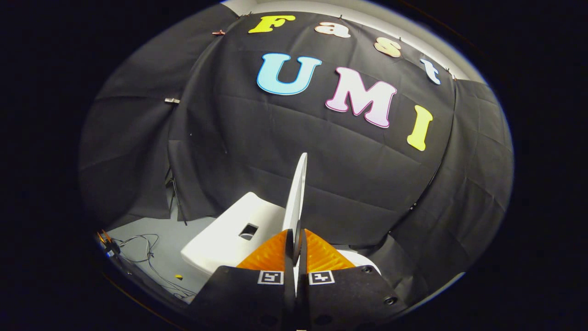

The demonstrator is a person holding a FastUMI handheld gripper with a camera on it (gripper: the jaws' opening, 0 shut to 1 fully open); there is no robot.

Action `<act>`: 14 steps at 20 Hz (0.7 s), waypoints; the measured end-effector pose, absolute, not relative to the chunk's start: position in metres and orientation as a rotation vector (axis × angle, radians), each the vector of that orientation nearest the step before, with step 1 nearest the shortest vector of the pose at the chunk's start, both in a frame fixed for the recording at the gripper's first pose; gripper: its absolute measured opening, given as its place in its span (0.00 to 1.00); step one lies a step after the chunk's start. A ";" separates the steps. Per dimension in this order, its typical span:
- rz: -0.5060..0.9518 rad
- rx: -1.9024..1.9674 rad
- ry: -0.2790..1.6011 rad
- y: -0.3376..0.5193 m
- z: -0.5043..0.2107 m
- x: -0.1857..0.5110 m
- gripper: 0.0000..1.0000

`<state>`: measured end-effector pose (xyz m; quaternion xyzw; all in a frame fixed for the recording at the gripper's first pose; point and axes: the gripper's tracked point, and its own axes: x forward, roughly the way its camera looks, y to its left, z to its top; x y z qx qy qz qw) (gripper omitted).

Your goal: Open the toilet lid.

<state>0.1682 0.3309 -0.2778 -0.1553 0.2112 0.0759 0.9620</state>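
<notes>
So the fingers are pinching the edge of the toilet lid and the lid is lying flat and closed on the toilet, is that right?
Not quite. In the gripper view the gripper does have its fingers pinching the edge of the toilet lid, but the lid is raised, standing nearly upright beside the white tank, not lying flat and closed.

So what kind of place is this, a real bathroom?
Probably not: it looks like a recording booth. Black cloth hangs as walls, cables trail on the grey floor, and the gripper pinches a white toilet lid raised on edge.
</notes>
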 end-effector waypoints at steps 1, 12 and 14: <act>0.163 -0.316 0.431 0.331 -0.279 0.168 0.10; 0.221 -0.203 0.374 0.324 -0.236 0.159 0.98; 0.232 -0.173 0.356 0.322 -0.224 0.154 0.98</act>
